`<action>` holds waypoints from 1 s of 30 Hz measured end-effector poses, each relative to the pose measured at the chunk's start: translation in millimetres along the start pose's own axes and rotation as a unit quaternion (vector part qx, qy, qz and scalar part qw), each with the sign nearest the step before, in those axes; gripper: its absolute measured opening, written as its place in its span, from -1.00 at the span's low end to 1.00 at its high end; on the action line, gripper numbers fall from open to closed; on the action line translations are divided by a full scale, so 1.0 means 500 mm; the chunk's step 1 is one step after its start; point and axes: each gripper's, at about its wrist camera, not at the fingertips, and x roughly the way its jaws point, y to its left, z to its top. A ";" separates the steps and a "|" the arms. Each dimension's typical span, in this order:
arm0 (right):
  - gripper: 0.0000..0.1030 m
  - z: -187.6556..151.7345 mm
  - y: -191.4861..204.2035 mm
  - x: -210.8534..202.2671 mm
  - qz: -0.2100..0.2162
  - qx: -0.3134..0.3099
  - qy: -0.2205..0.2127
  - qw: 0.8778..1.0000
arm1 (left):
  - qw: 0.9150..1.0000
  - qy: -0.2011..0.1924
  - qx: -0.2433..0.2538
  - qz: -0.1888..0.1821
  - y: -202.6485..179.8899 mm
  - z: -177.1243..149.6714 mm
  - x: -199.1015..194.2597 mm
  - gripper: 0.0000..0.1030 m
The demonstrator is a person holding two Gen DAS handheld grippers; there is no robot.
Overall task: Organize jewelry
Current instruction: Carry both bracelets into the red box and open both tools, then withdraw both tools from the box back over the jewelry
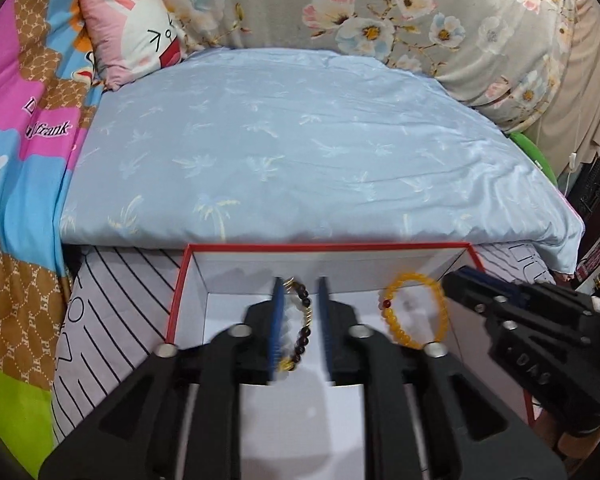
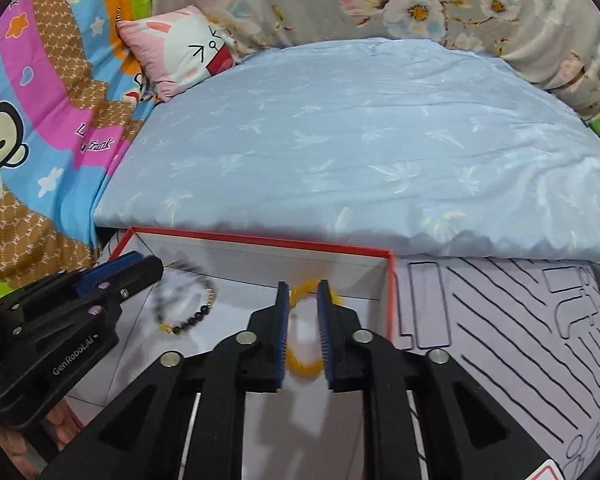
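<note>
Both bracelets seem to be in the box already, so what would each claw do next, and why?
Probably lift both away: the dark bracelet and yellow bracelet lie on the red-rimmed box floor, and the left gripper and right gripper are open.

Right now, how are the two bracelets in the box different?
The yellow bracelet has amber beads nearly all one colour, plus one red bead; the dark bracelet mixes black, pale and gold beads. The yellow bracelet lies nearer the box's right wall, the dark bracelet to its left. Both are beaded loops inside the white box.
</note>
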 end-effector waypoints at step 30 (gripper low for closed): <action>-0.02 -0.430 0.032 -0.376 -0.051 -0.004 -0.010 0.999 | 0.998 0.012 -0.031 0.051 0.006 -0.362 -0.326 0.27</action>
